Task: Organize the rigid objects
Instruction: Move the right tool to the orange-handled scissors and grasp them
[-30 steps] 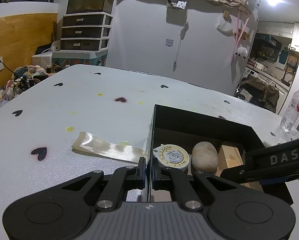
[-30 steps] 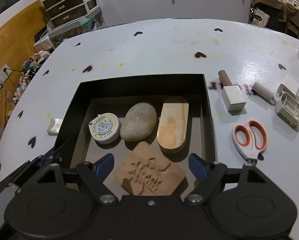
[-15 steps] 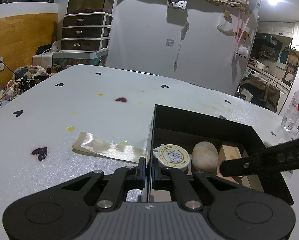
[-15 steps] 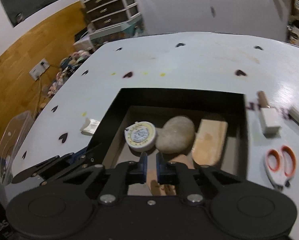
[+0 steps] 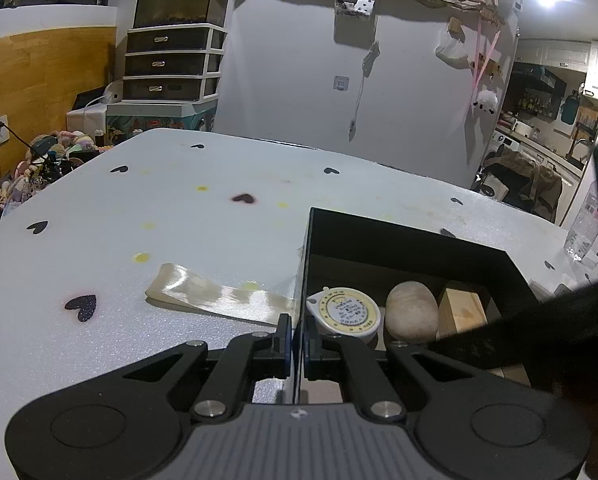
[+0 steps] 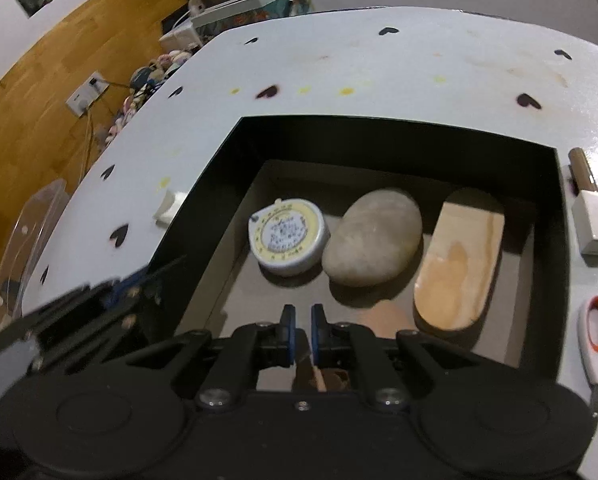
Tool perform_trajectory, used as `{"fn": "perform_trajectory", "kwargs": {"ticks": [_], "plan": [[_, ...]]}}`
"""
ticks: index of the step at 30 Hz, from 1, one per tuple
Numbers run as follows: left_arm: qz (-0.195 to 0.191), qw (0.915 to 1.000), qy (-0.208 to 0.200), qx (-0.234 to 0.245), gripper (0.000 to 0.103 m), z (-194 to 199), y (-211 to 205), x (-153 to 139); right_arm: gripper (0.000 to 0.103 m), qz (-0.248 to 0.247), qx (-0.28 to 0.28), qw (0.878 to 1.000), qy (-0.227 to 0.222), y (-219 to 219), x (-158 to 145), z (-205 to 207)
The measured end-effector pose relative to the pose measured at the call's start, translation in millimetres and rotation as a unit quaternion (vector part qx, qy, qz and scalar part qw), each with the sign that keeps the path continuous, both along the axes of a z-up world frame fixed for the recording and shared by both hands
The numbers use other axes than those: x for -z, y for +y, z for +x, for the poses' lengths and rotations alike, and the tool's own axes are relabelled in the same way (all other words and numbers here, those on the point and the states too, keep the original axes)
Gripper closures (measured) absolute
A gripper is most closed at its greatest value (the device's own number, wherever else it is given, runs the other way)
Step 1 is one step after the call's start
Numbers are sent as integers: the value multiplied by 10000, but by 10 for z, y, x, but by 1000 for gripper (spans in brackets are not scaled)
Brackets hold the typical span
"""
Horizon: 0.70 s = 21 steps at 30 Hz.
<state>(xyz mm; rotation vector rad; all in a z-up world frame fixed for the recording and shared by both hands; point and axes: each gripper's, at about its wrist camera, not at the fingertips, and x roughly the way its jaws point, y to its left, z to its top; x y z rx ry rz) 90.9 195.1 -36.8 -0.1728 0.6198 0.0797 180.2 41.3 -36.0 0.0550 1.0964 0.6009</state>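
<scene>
Right wrist view: the right gripper hangs over the black box, fingers together and empty, with the tape measure, stone and wooden block lying just beyond them inside. Left gripper fingers clamp the box's near wall on the tabletop.

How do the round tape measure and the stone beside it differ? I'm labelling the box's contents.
The tape measure is a flat white disc with a printed yellow-rimmed face; the stone is a plain grey-beige, rounded oval. The stone is larger and domed, the tape measure low and flat-topped. Both lie side by side on the black box's floor.
</scene>
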Motion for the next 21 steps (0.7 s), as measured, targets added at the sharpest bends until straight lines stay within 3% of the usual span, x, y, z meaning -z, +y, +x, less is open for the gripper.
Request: {"fn": "perform_trajectory", "kwargs": {"ticks": [10,13,16,21], "plan": [[32,10000,18,-15,98,11,-19,0,94,-29,60,9999,-92,-247,-70,-108],[38,10000,29,-28,98,13,-32,-9,78,75,40,9998,-190,-280,-146,-156],[49,10000,40,-37,98,12,-45,-17,73,274,12,9988,-396,-377,-278,-231],[53,10000,41,-42,99,8,-48,-22,42,505,145,9951,-838,-657,-499,-352]]}}
